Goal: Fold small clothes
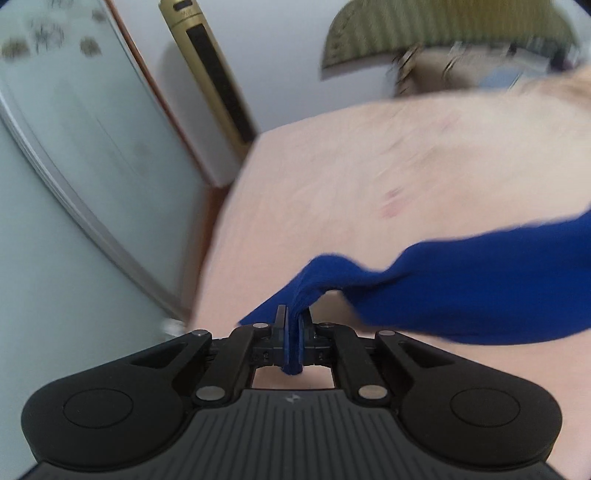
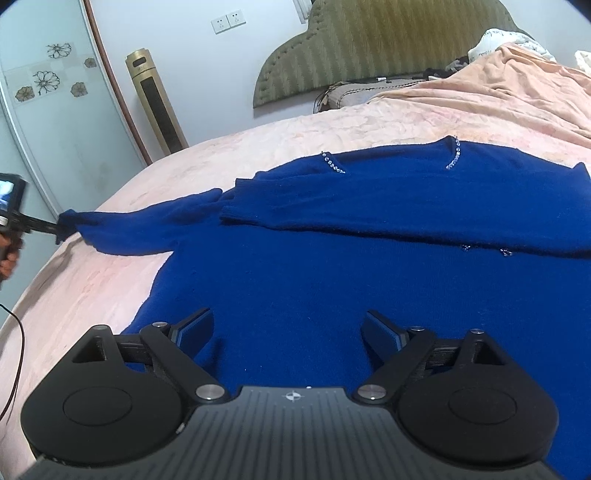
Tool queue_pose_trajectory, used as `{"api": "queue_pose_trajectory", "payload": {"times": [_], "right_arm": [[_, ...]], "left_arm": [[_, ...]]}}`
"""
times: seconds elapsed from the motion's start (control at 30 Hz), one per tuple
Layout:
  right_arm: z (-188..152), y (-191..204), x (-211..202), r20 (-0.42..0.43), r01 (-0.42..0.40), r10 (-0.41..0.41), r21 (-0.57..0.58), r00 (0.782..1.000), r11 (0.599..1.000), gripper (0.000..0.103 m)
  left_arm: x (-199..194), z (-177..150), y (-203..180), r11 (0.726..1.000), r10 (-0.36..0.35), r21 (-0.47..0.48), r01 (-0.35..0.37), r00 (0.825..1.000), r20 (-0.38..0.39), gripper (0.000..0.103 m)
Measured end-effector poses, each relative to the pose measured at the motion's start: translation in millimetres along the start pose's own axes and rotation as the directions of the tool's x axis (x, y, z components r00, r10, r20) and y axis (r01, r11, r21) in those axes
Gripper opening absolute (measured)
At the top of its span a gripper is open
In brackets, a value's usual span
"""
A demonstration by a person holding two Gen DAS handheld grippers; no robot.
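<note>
royal-blue sweater (image 2: 332,266), pink bedspread (image 2: 110,288), olive striped headboard (image 2: 369,48)

The right gripper (image 2: 287,329) hovers spread above the blue sweater (image 2: 332,258) on the bed (image 2: 92,295).

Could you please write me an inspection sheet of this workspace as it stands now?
Surface: bed under a pink sheet, creased.
Job's things: blue sweater spread flat; one sleeve folded across the body, the other sleeve stretched out sideways.
Clutter: peach blanket and bedding heaped near the headboard.
Grippers: left gripper shut on the outstretched sleeve's cuff; right gripper open above the sweater's body, holding nothing.
Cables: thin cable at the bed's left edge.
Surroundings: gold tower fan, wall sockets, flowered wardrobe door.
</note>
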State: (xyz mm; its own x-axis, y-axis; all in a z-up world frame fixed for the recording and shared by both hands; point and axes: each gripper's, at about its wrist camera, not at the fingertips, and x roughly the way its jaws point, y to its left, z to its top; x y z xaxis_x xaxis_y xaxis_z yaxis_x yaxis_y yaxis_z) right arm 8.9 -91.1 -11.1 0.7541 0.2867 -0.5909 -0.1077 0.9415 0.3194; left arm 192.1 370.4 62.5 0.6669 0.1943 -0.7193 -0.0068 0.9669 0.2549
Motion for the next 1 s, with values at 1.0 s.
{"api": "queue_pose_trajectory", "payload": {"times": [1.0], "right_arm": [[3.5, -84.1, -60.0, 0.136, 0.073, -0.086, 0.099, 0.987, 0.992, 0.092]], "left_arm": [[-58.2, 56.2, -307.7, 0.651, -0.757, -0.196, 0.733, 0.646, -0.101, 0.01]]}}
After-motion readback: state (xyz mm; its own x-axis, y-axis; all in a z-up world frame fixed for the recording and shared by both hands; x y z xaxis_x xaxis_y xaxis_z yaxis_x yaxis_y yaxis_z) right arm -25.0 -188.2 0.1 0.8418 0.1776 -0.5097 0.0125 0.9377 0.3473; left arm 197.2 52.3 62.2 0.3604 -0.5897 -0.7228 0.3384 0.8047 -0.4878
